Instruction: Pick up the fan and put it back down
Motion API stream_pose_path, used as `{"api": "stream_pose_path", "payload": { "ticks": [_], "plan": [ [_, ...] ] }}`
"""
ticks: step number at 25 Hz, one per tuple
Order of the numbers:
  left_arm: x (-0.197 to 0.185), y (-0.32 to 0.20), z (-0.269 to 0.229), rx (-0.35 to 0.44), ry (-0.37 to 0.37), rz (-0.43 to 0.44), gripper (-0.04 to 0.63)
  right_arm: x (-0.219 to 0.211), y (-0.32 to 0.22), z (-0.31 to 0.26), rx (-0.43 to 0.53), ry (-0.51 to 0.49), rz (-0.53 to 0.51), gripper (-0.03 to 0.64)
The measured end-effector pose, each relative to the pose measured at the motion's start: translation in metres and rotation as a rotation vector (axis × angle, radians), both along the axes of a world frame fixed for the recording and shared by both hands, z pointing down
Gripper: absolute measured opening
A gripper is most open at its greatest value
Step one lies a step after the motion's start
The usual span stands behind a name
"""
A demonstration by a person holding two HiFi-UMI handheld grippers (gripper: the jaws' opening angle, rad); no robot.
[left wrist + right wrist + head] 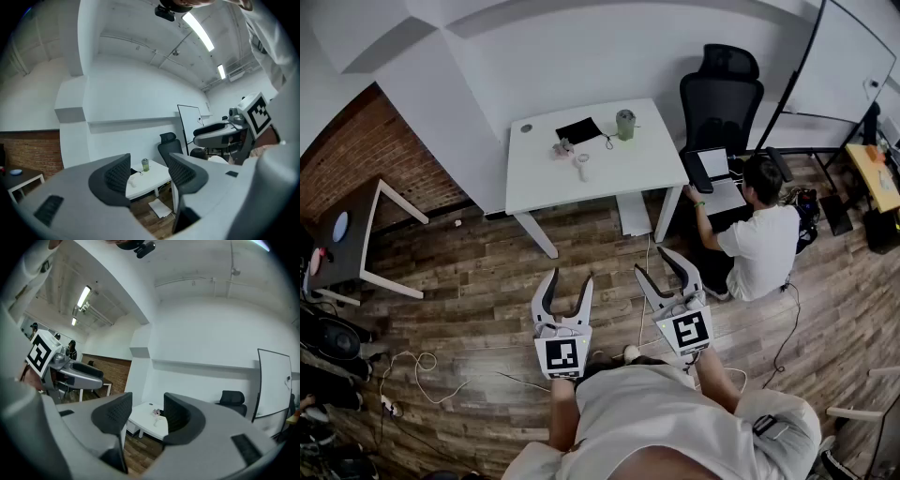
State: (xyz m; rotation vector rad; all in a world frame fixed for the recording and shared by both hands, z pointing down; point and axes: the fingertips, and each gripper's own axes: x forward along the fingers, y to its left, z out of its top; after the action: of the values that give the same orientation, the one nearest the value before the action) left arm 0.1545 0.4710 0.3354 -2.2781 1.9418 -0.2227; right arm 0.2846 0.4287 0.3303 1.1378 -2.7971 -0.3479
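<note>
left gripper (569,278): we hold it level, jaws spread, nothing between them.
right gripper (652,262): level just beside it, jaws parted, nothing between them.
fan (582,167): we see it lying on the white table (628,173), well apart from both grippers, near a green cup (625,124).

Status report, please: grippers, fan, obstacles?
Left gripper and right gripper open, empty. Small white handheld fan lying on white table, untouched. Seated person beside table.
</note>
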Motion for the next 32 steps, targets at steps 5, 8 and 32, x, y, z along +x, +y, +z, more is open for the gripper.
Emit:
{"api": "stream_pose_path", "payload": {
  "ticks": [5,8,32],
  "plan": [
    [0.004,0.005,-0.001,-0.006,-0.006,-0.017,0.245,0.0,0.006,-0.008,0.015,-0.044,-0.032,0.222],
    [0.002,0.001,0.0,-0.004,-0.011,-0.024,0.245,-0.004,0.001,-0.006,0.011,-0.047,-0.042,0.241],
    [-0.096,-0.105,0.008,-0.007,-0.003,0.045,0.244,-0.102,-0.095,0.007,-0.014,-0.013,0.019,0.241]
  ]
}}
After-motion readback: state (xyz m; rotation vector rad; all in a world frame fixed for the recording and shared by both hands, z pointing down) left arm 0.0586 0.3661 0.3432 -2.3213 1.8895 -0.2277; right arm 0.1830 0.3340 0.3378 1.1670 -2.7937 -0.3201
